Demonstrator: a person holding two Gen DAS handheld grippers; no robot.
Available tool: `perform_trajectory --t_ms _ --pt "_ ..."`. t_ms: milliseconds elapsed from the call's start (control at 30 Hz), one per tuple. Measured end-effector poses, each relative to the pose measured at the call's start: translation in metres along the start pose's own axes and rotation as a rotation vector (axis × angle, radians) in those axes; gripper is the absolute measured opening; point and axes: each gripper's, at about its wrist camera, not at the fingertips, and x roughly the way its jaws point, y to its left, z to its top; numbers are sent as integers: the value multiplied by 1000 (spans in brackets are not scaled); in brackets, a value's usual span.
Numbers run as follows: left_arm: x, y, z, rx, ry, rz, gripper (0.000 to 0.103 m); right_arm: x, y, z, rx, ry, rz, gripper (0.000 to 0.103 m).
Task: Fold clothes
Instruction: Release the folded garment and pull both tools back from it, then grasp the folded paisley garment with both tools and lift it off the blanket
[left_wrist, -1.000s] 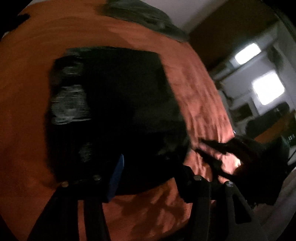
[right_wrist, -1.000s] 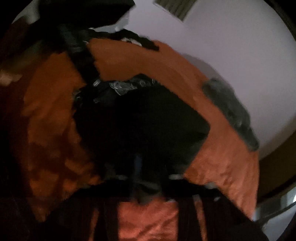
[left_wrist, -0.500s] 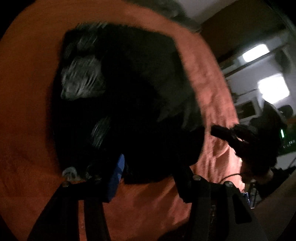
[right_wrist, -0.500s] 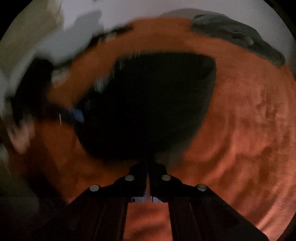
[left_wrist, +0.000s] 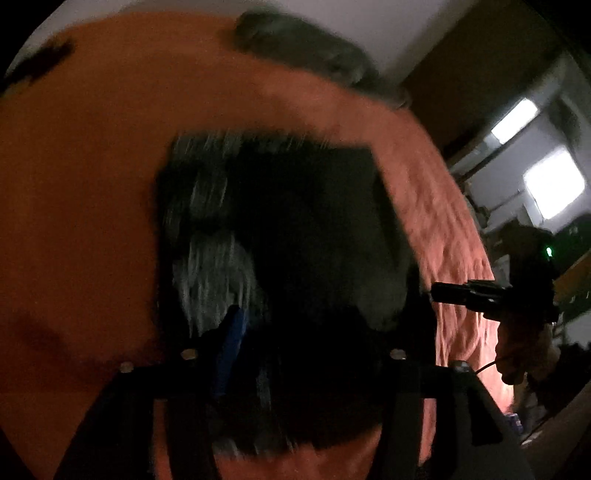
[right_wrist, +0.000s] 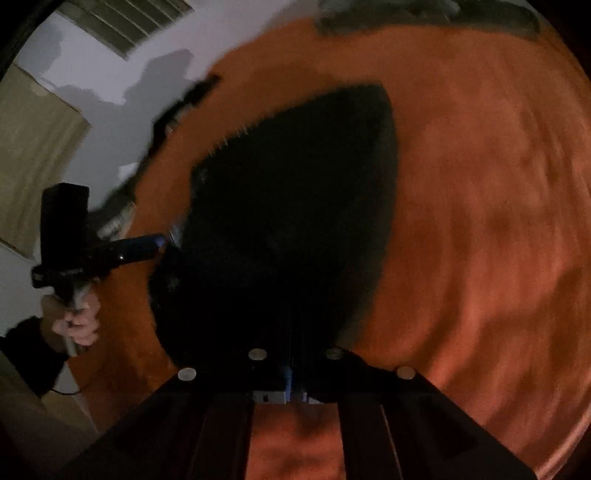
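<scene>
I have the black garment (left_wrist: 314, 229) lying partly folded mid-bedspread (left_wrist: 74, 184). My left gripper (left_wrist: 310, 350) is opening over it; my right gripper (right_wrist: 291, 365) is pressed together, seemingly empty; squaring up remains.

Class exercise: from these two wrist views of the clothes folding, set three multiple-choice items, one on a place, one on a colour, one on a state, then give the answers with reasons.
1. Where does the grey garment lie?
A. at the bed's far edge
B. on the black garment
C. on the floor

2. What colour is the bedspread?
A. white
B. orange
C. green

3. How does the right gripper stand?
A. wide open
B. shut
C. out of view

Answers:
1 A: it sits by the wall, apart from the black garment.
2 B: orange cloth surrounds the garment.
3 B: its fingers meet with no gap.
</scene>
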Motion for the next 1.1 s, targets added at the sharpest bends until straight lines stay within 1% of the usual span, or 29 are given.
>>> perform_trajectory --t_ms 33,67,100,133,167,233,267,300,333,367,400,433,467,500,533,600,633,667,733,767,833,900,967,1000,1067,1100 --pt "12 -2 13 11 4 -35 59 8 -1 12 3 -8 15 4" --pt "24 -3 21 11 21 -45 60 18 -3 21 16 -1 22 4" --pt "42 -6 30 18 48 -15 60 30 -6 30 26 11 24 4" --pt "61 -4 39 30 71 45 59 44 -10 39 30 34 15 4" --pt "72 1 46 31 77 86 59 53 -14 45 38 50 3 1" --pt "77 18 60 -20 55 113 59 49 -25 49 66 60 -35 0" --pt "75 27 67 -48 39 141 59 44 -30 52 70 53 -60 0" --pt "67 34 76 -62 14 185 58 34 -32 57 58 24 -97 1" --pt "57 39 83 -61 -12 199 58 24 -35 62 45 -5 -134 3" --pt "50 42 87 -57 -27 181 58 14 -38 67 38 -35 -162 4" --pt "43 43 89 -55 -39 141 58 7 -46 73 50 -64 -154 11" --pt "37 44 91 -53 -54 85 59 4 -55 78 76 -89 -107 24" --pt "38 41 92 -46 -51 35 63 2 -65 82 103 -114 -61 33" --pt "47 33 93 -33 -27 -9 67 1 -74 86 129 -130 -18 43" --pt "58 25 93 -7 0 -19 67 7 -79 87 146 -117 4 44" --pt "85 9 88 76 65 38 67 28 -87 89 158 -48 -4 44" --pt "92 6 86 98 82 68 67 33 -91 89 169 -29 -4 42" --pt "91 8 86 99 80 102 67 28 -95 87 188 -41 3 40" --pt "89 12 84 100 77 169 67 16 -103 85 225 -65 19 40" --pt "79 18 84 74 61 179 67 9 -106 82 243 -74 33 40" --pt "40 34 79 5 8 108 67 -10 -112 70 279 -82 86 43" --pt "8 50 64 -36 -4 29 68 -23 -119 49 305 -59 140 46" --pt "-4 63 46 -65 24 -24 71 -26 -126 21 319 -12 190 47" --pt "-8 70 35 -83 46 -55 72 -24 -129 12 326 -1 199 47" --pt "-7 86 16 -123 106 -118 72 -18 -137 -7 353 13 230 48" --pt "1 91 11 -145 127 -124 72 -15 -141 -17 367 20 246 48"
